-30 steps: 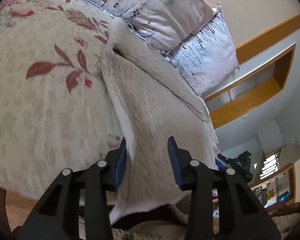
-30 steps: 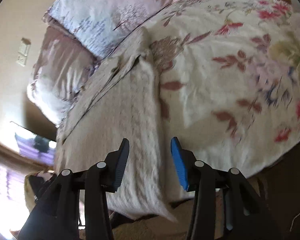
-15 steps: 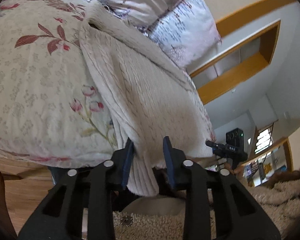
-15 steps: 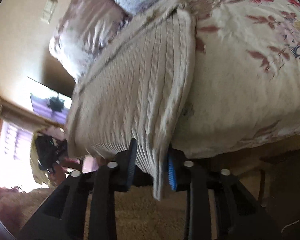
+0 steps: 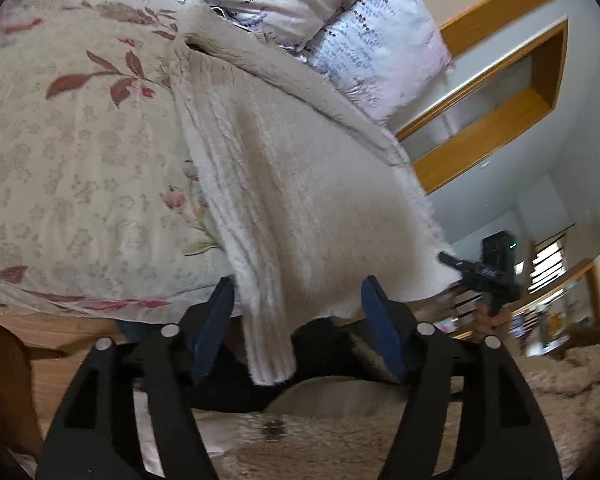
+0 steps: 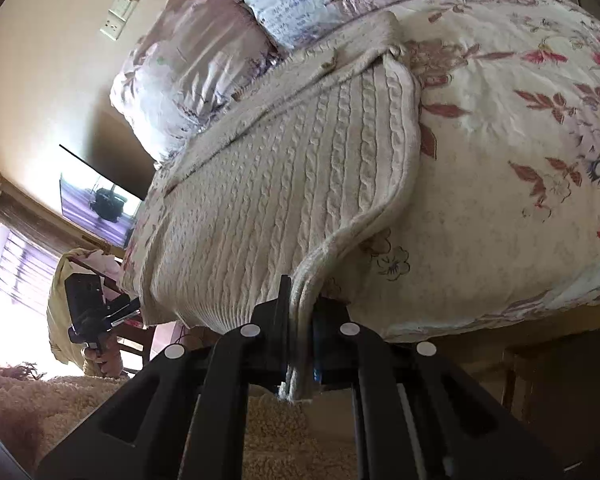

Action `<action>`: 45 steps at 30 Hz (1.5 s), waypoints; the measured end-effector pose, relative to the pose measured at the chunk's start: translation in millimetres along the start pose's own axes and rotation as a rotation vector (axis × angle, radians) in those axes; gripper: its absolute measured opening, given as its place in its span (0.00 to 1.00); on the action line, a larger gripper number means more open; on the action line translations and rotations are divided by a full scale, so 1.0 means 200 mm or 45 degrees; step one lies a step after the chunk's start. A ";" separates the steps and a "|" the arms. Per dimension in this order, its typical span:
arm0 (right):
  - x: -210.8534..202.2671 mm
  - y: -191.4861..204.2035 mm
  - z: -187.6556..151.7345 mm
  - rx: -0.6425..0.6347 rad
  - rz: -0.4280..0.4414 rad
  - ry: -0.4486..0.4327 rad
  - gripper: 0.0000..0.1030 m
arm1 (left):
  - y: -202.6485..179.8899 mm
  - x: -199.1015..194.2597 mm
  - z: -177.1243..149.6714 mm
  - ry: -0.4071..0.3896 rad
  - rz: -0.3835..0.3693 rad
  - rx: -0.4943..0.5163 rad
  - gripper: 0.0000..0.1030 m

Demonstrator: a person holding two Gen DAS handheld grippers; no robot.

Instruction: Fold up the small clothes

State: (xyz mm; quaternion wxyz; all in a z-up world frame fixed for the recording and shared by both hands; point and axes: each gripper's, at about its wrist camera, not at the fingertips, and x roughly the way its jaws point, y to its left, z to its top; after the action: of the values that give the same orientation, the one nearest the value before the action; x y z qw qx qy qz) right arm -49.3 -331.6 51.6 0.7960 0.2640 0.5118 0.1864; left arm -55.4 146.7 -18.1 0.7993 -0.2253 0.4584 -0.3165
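Note:
A cream cable-knit sweater (image 5: 300, 184) lies on a floral bedspread, its hem hanging over the bed's near edge. My left gripper (image 5: 296, 332) is open, its blue pads on either side of the hanging hem corner without pinching it. In the right wrist view the sweater (image 6: 284, 184) spreads across the bed, and my right gripper (image 6: 300, 320) is shut on the sweater's other hem corner, with the knit edge squeezed between the jaws. The right gripper also shows in the left wrist view (image 5: 488, 276), and the left gripper shows in the right wrist view (image 6: 96, 308).
The floral bedspread (image 5: 80, 168) covers the bed (image 6: 500, 184). Pillows (image 5: 340, 12) lie at the head, next to the sweater's collar (image 6: 236, 52). A shaggy beige rug (image 6: 276, 432) lies below the grippers. A wooden wall niche (image 5: 500, 92) is at right.
My left gripper has opened wide again and let go of the hem. My right gripper has closed fully on its hem corner. Both views have shifted slightly.

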 end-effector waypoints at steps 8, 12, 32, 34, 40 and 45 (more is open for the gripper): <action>0.05 -0.04 -0.03 0.016 -0.017 0.086 0.09 | 0.07 0.08 -0.05 0.118 0.007 -0.057 0.07; -0.01 0.00 -0.02 -0.040 0.000 -0.009 0.09 | 0.03 0.07 -0.03 0.088 0.008 -0.015 0.06; -0.19 0.25 0.38 -0.290 -0.238 -0.703 0.08 | 0.01 -0.15 0.69 -0.428 0.160 -0.024 0.06; -0.17 0.26 0.44 -0.302 -0.252 -0.712 0.08 | 0.00 -0.14 0.76 -0.437 0.173 -0.012 0.06; -0.13 0.30 0.61 -0.332 -0.297 -0.756 0.08 | -0.02 -0.09 0.98 -0.482 0.209 0.006 0.06; -0.07 0.31 0.77 -0.324 -0.334 -0.787 0.08 | -0.04 -0.04 1.16 -0.519 0.239 0.041 0.06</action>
State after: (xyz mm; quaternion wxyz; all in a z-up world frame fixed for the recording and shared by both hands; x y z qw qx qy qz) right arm 83.7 -326.9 151.3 0.9569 0.1388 0.2490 0.0560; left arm 142.0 162.8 103.3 0.9048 -0.2282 0.3014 -0.1958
